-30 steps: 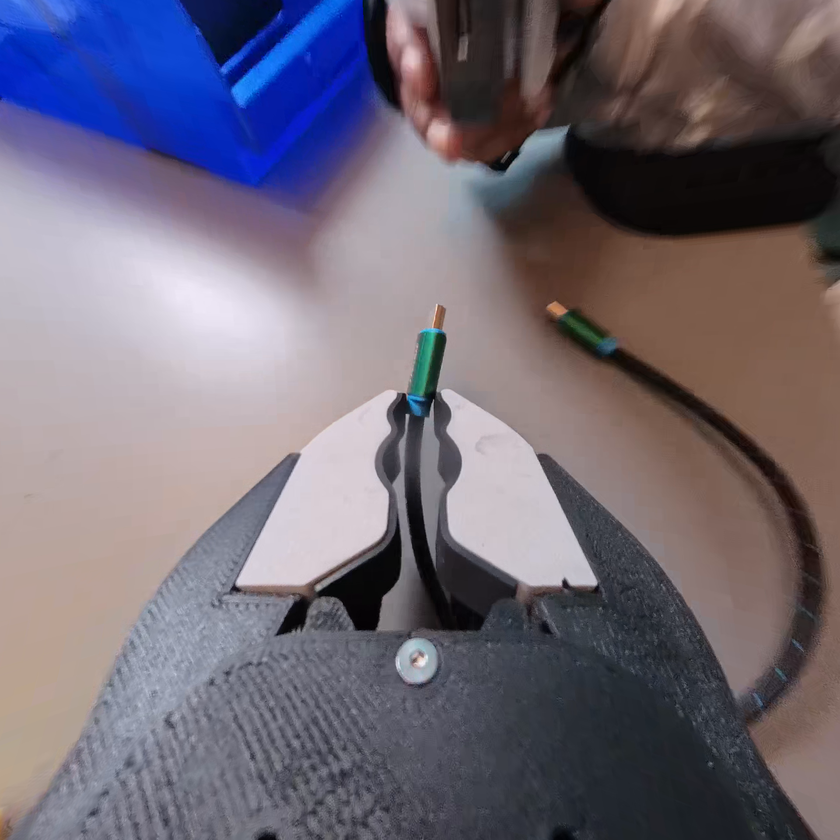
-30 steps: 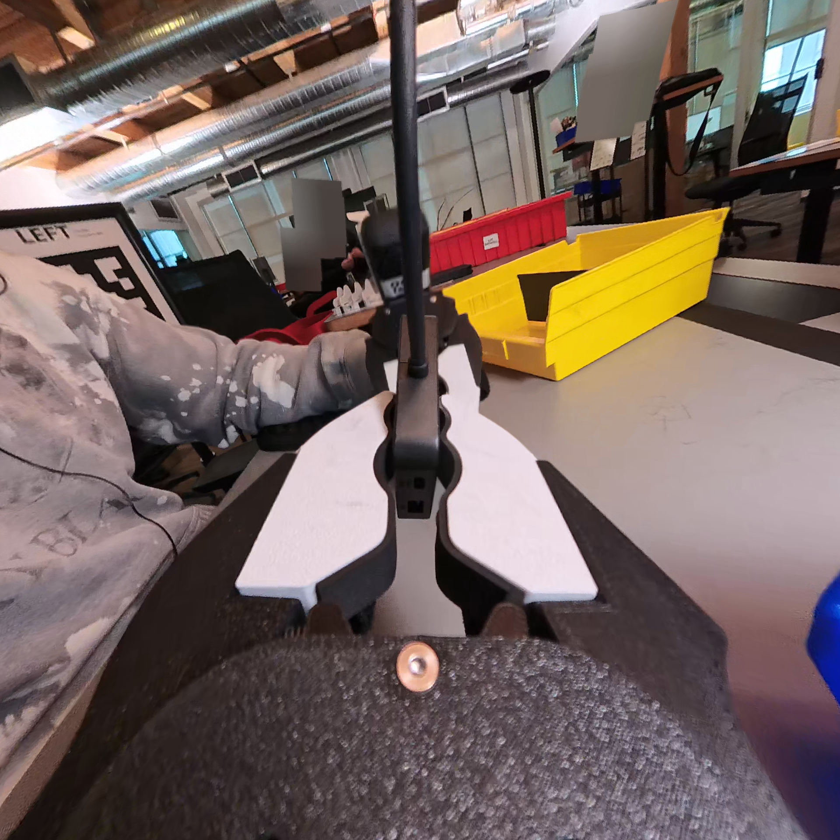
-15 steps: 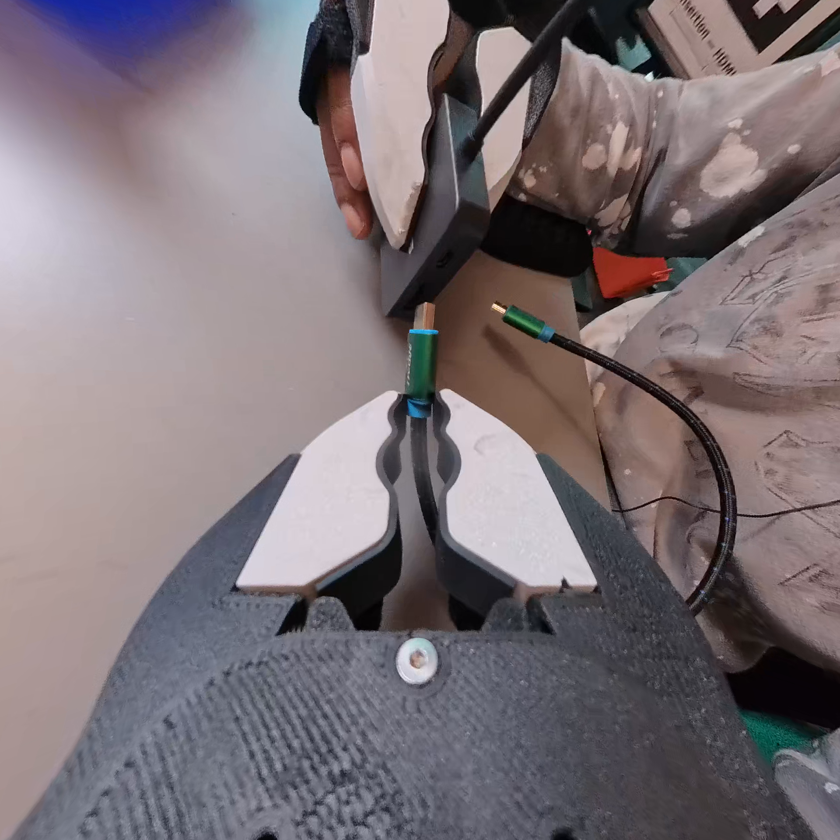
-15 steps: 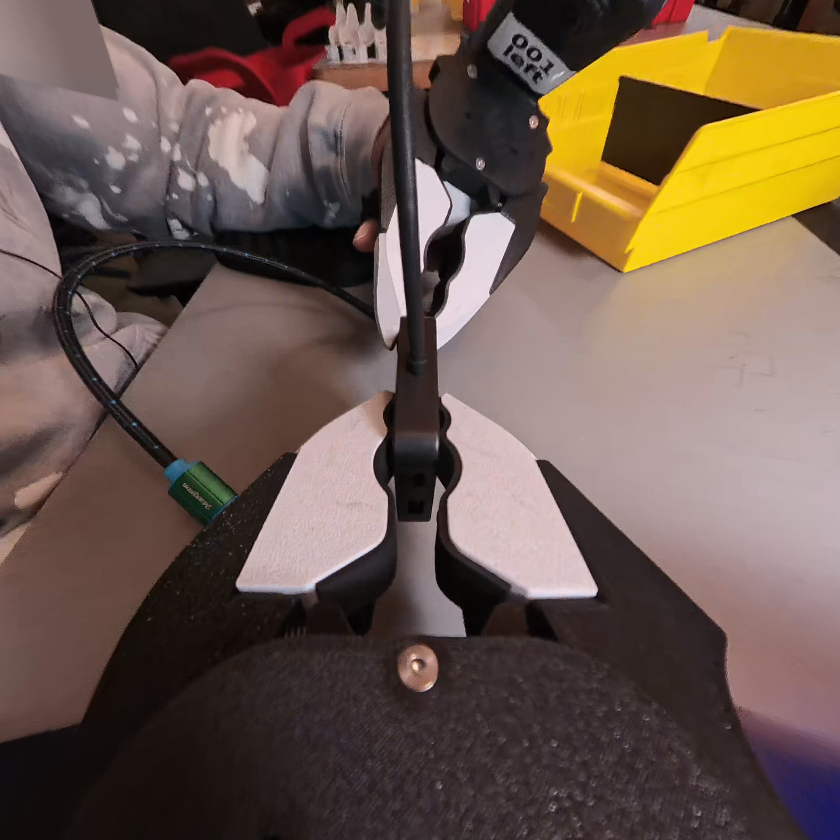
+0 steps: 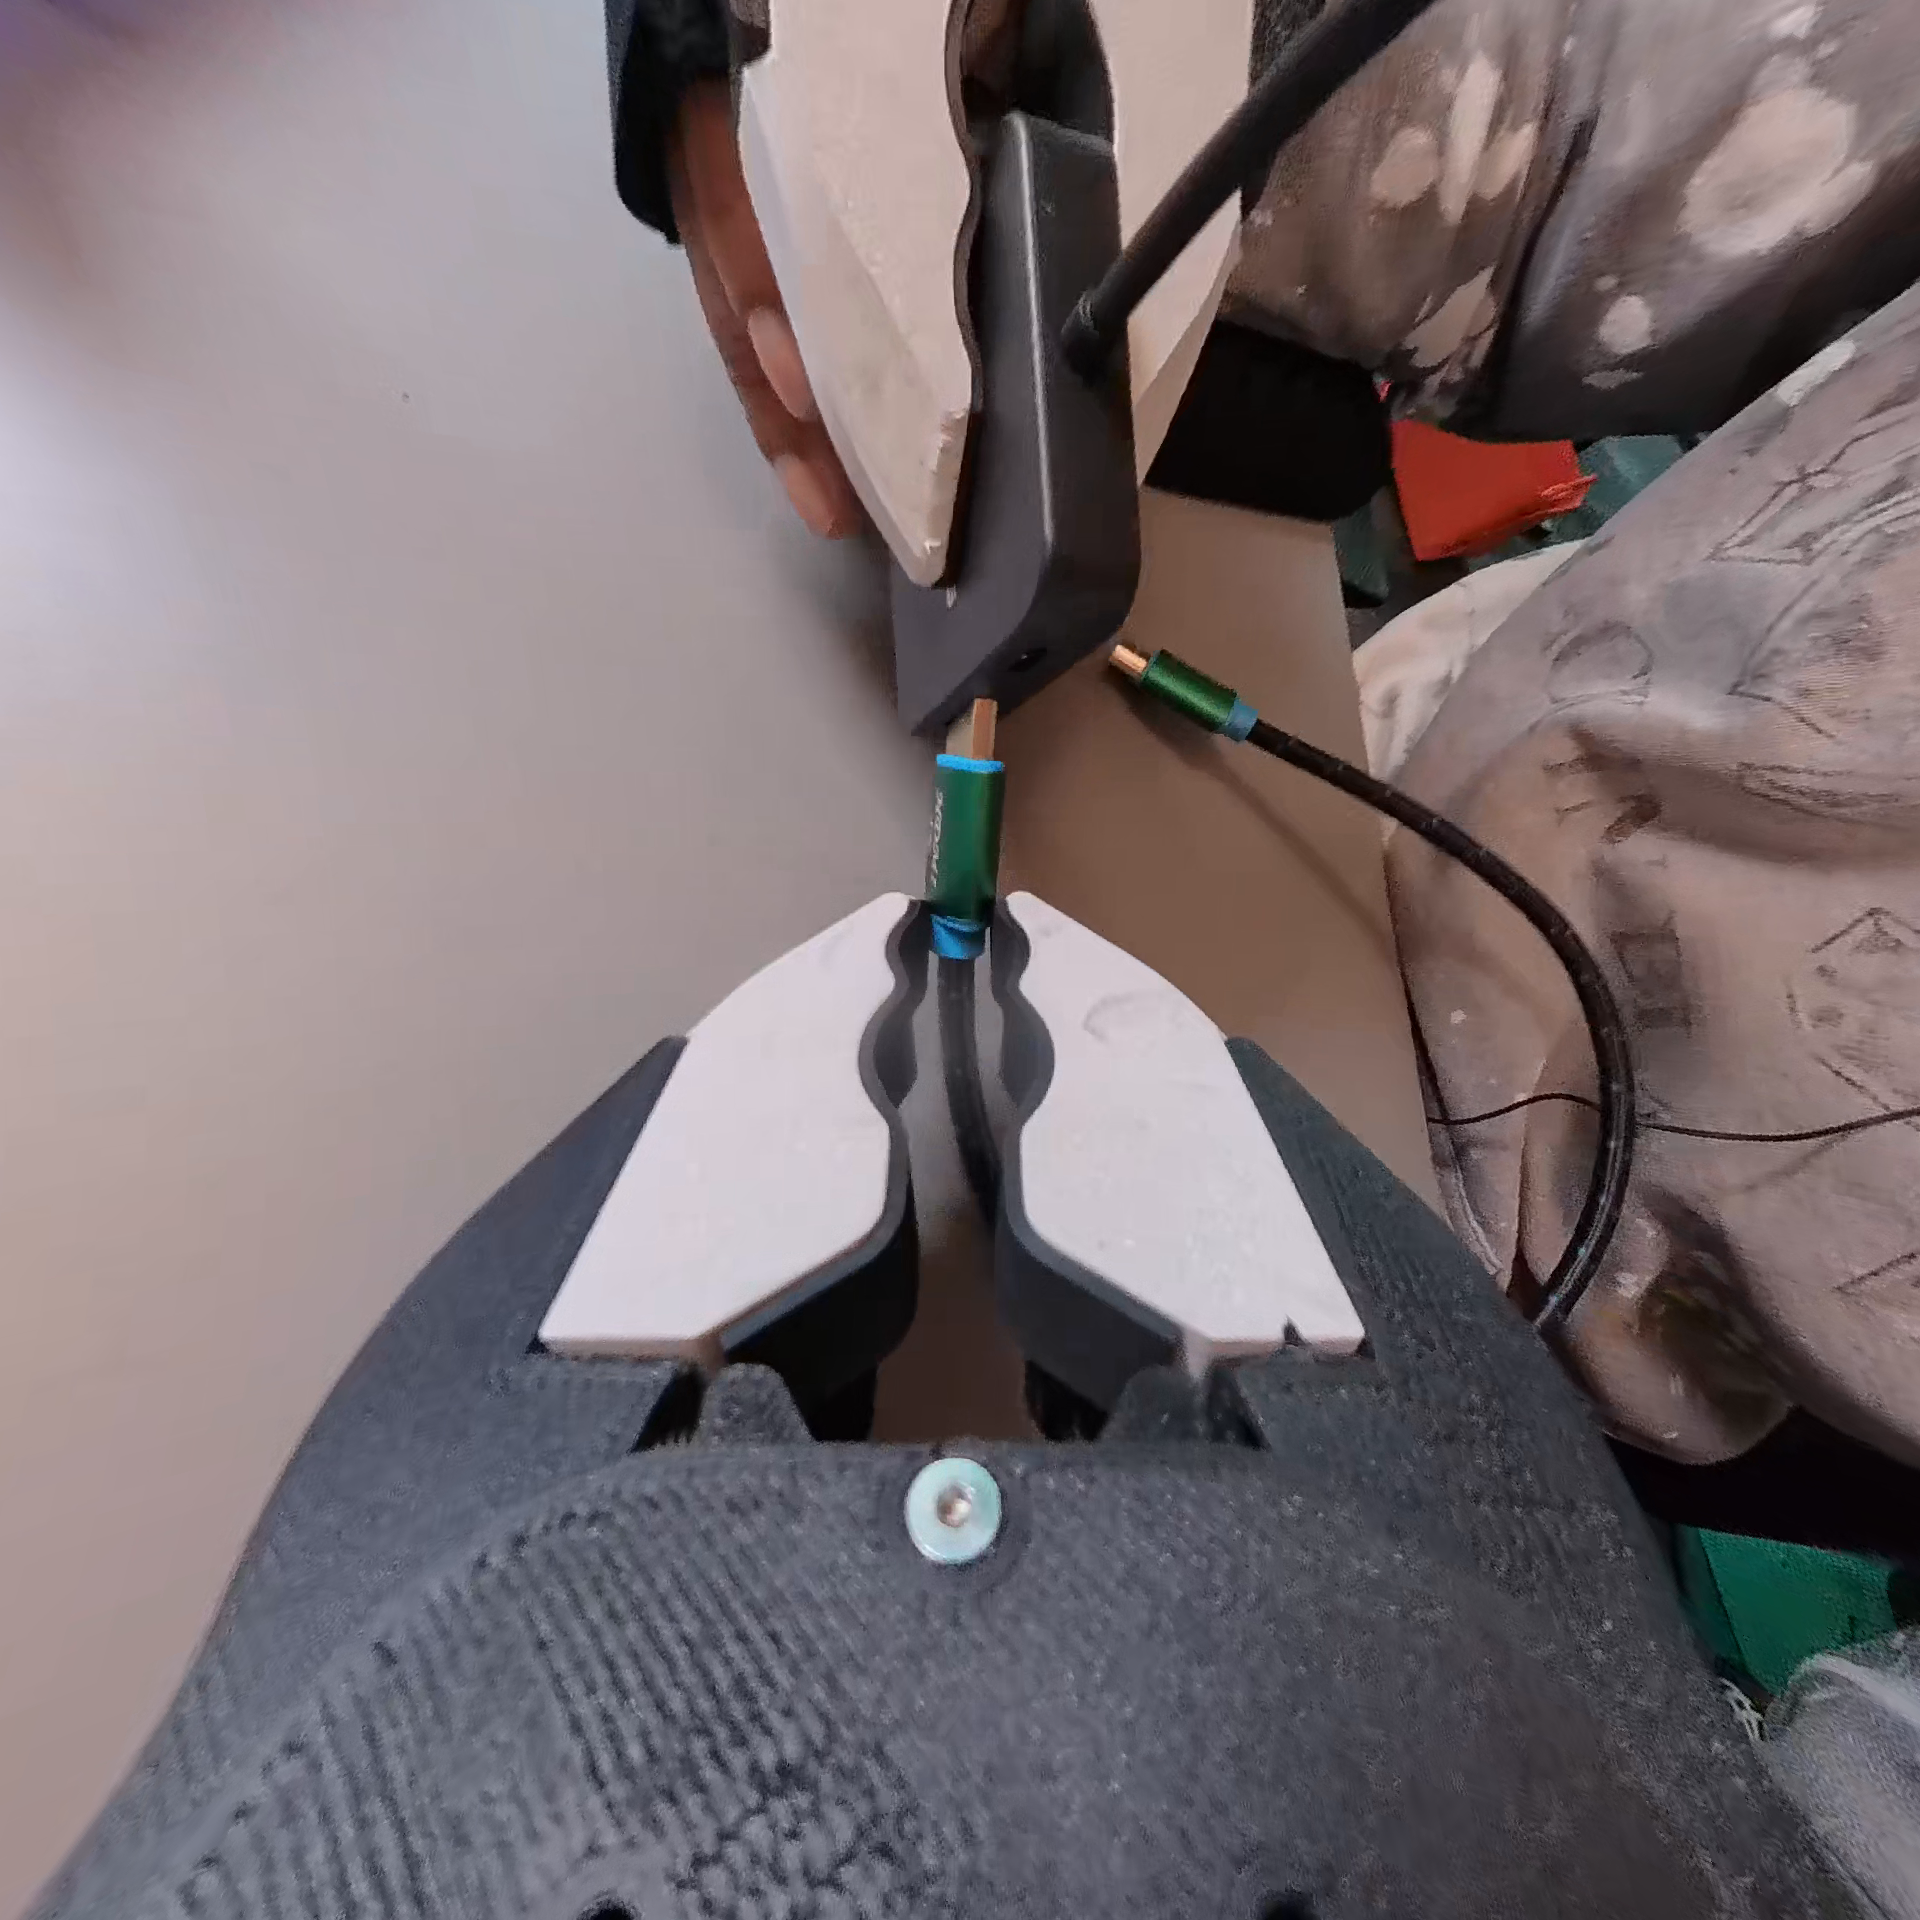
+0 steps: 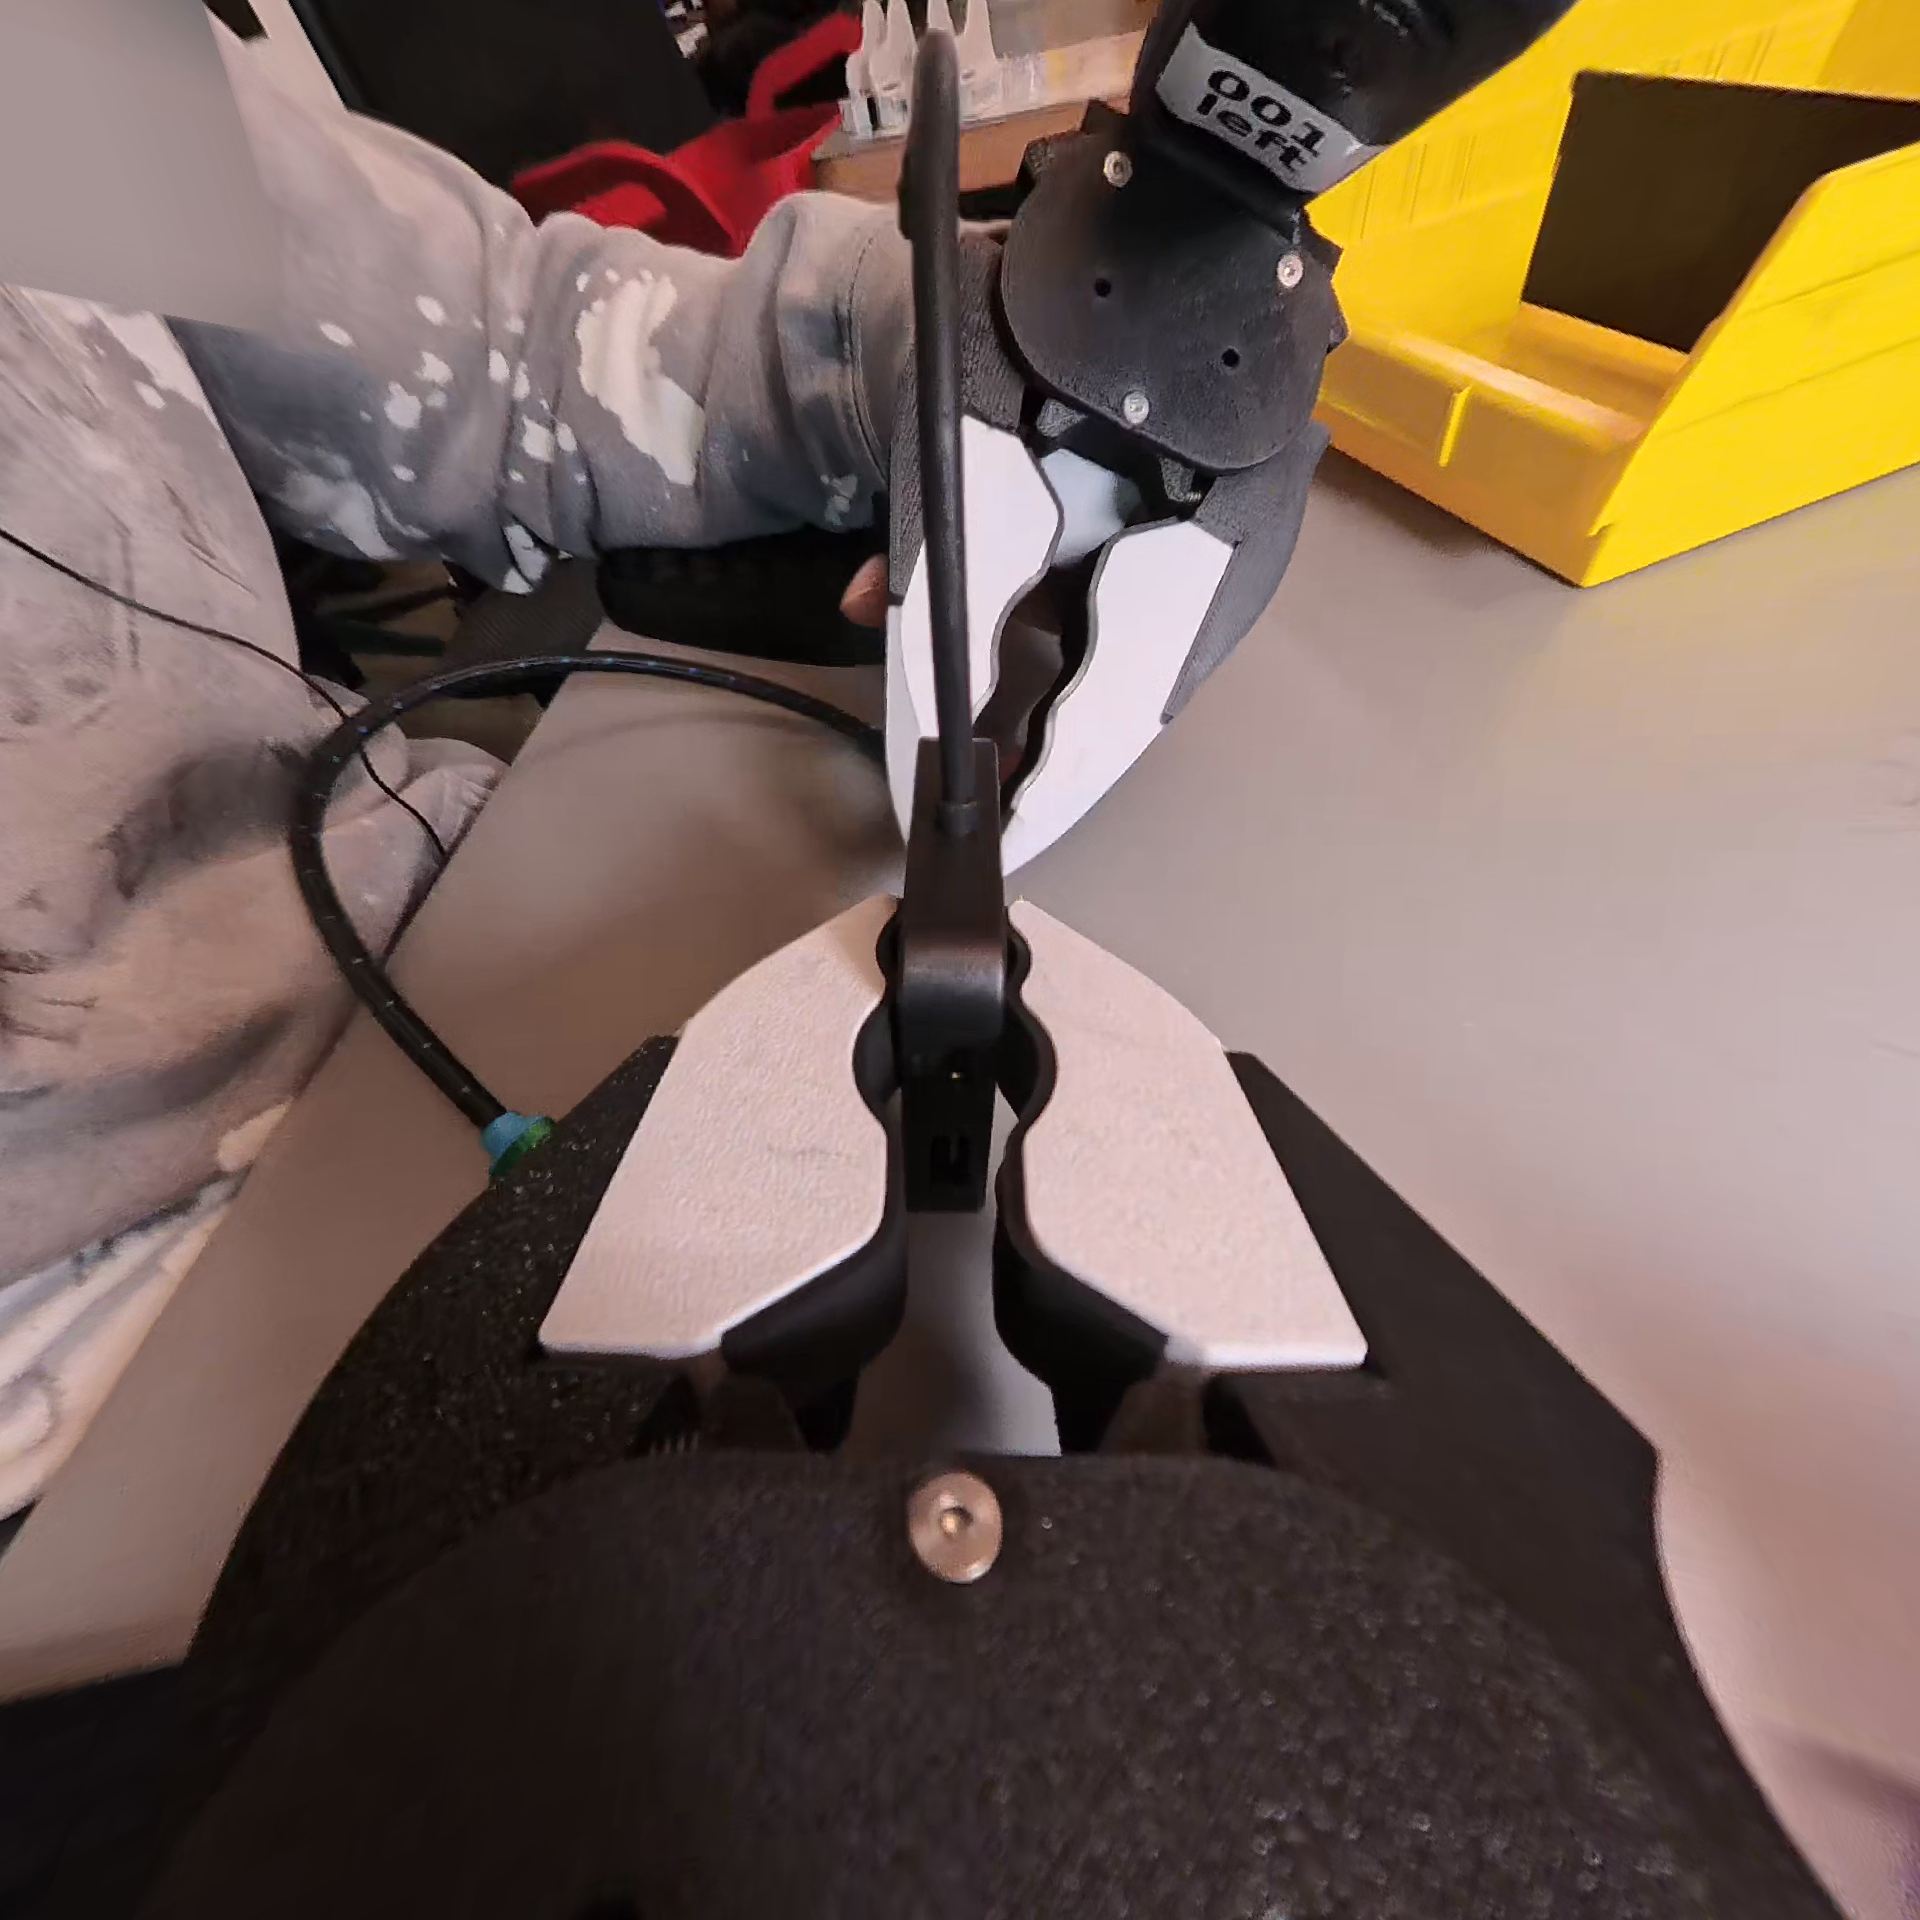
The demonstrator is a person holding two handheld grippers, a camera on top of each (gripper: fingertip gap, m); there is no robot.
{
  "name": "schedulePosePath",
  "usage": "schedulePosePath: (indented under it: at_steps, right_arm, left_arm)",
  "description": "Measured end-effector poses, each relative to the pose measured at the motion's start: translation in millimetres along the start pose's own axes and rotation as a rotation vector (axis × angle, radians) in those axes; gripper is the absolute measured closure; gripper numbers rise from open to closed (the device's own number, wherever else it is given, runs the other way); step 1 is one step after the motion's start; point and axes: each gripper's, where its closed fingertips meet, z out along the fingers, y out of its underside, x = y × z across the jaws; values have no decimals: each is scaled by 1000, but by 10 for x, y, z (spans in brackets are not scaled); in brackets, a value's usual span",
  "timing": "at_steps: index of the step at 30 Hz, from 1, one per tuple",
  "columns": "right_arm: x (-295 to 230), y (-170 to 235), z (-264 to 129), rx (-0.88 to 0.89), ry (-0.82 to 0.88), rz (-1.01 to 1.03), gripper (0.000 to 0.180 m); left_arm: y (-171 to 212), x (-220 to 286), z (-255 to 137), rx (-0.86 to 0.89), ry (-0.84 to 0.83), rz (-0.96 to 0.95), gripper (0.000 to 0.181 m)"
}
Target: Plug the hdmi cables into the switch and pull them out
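Note:
My left gripper (image 5: 961, 914) is shut on a green HDMI plug (image 5: 964, 836) at its blue collar. The plug's gold tip touches the end face of the black switch (image 5: 1029, 499). My right gripper (image 6: 951, 914) is shut on that switch (image 6: 951, 997) and holds it edge-on above the table; the switch's own black lead (image 6: 940, 436) rises from it. In the left wrist view the right gripper (image 5: 966, 343) comes down from the top. A second green HDMI plug (image 5: 1184, 691) on a braided black cable (image 5: 1538, 894) hangs free just right of the switch.
A grey table (image 5: 364, 727) lies below. A yellow bin (image 6: 1662, 343) stands at the back right in the right wrist view. A person's speckled grey sleeve (image 6: 540, 395) and clothing (image 5: 1662, 831) fill the side by the table edge. The free cable loops (image 6: 343, 862) over the lap.
The switch and the held plug have closed the gap: the plug tip was just short of the switch, now it touches its end face. Both views have drawn closer together.

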Motion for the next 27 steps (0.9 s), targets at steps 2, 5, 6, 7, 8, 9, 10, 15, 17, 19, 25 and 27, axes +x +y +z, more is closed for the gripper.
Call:
schedulePosePath:
  at_steps: [2, 5, 6, 7, 8, 9, 10, 15, 17, 19, 25, 27]
  right_arm:
    - [-37, -6, -14, -14, -20, 5, 166]
    - [-49, 24, -7, -55, -4, -15, 166]
    - [-36, 60, 4, -79, 12, -26, 166]
    - [-30, 97, 18, -104, 21, -31, 166]
    - [-28, 126, 34, -123, 25, -38, 166]
    - [-27, 139, 47, -130, 28, -44, 166]
    - [-22, 131, 58, -123, 33, -47, 166]
    - [-31, 88, 90, -101, 25, -32, 166]
    - [-47, 96, 100, -104, 12, -24, 166]
    - [-67, 66, 90, -77, -7, -7, 166]
    - [-8, -147, -42, 76, 8, 49, 166]
    - [25, -196, -51, 117, 33, 44, 166]
  left_arm:
    - [-32, 20, -27, 23, 13, 4, 168]
    - [-31, 44, -31, 22, 32, -11, 168]
    - [-12, 31, -22, 9, 25, -26, 168]
    - [14, 14, -7, -7, 19, -45, 168]
    - [44, 5, 12, -27, 17, -63, 169]
    - [73, 1, 33, -45, 16, -76, 168]
    - [96, 1, 50, -62, 14, -91, 168]
    - [130, 3, 66, -107, -39, -63, 169]
    - [139, 12, 76, -120, -49, -44, 169]
    - [128, 31, 82, -111, -39, -18, 169]
    - [-149, 45, -95, 94, 16, -18, 169]
    - [-188, 35, -146, 129, 17, -19, 169]
